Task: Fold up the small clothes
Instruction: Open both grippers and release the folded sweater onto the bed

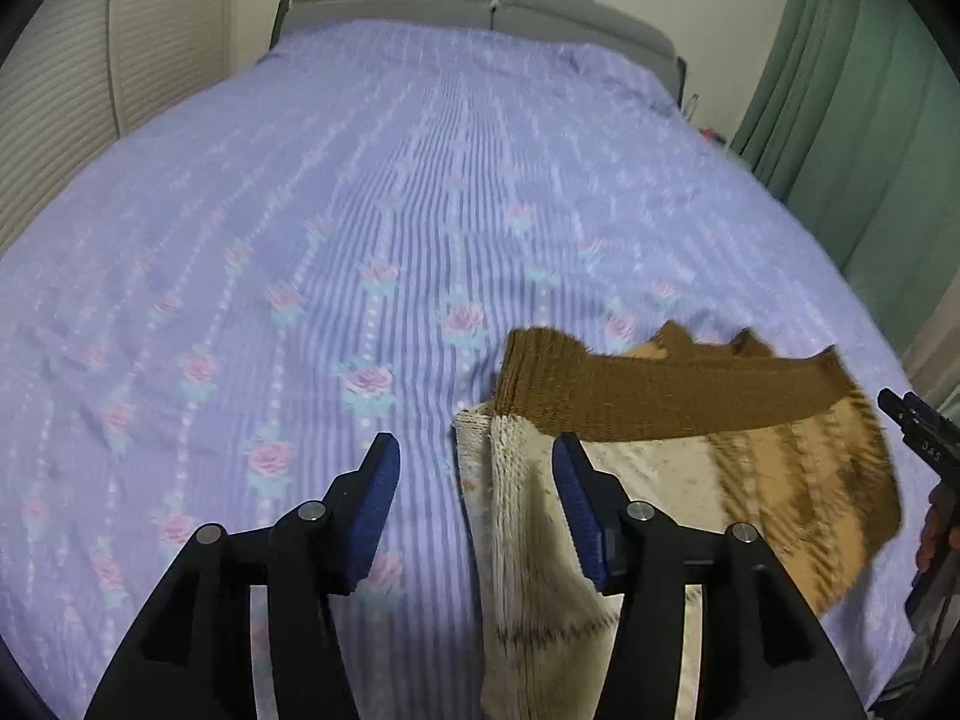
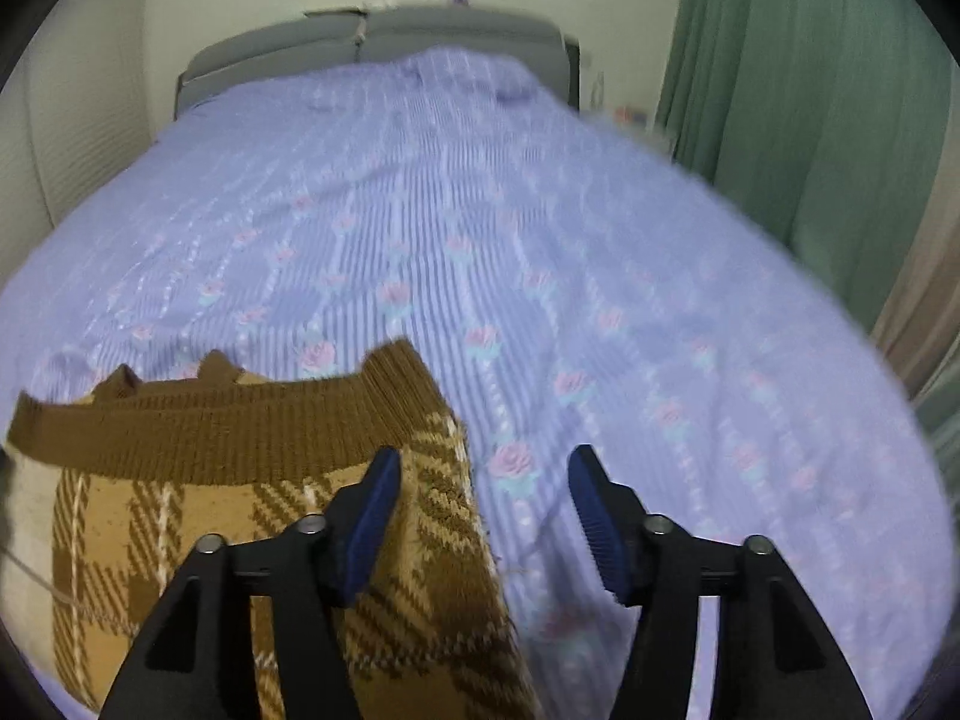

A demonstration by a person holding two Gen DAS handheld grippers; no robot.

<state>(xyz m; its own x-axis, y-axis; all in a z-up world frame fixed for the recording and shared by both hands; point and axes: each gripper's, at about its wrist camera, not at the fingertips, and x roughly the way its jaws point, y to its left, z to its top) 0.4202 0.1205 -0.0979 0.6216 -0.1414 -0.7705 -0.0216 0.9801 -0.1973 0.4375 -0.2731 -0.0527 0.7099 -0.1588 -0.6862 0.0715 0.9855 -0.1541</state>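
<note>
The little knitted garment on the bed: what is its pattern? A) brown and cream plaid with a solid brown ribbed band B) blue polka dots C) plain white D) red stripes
A: the garment shows tan, brown and cream checks below a solid brown ribbed band, lying on the purple floral bedspread.

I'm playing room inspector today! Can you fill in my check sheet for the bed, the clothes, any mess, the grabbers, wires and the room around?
Surface: bedspread, purple with pink roses, lightly wrinkled.
Job's things: one brown plaid knitted sweater at the near edge, partly folded, cream inside showing.
Clutter: nothing seen on the bed.
Grippers: left gripper and right gripper both have jaws apart, holding nothing, at opposite sides of the sweater.
Cables: nothing seen.
Surroundings: grey headboard, green curtain, pale wall.
</note>
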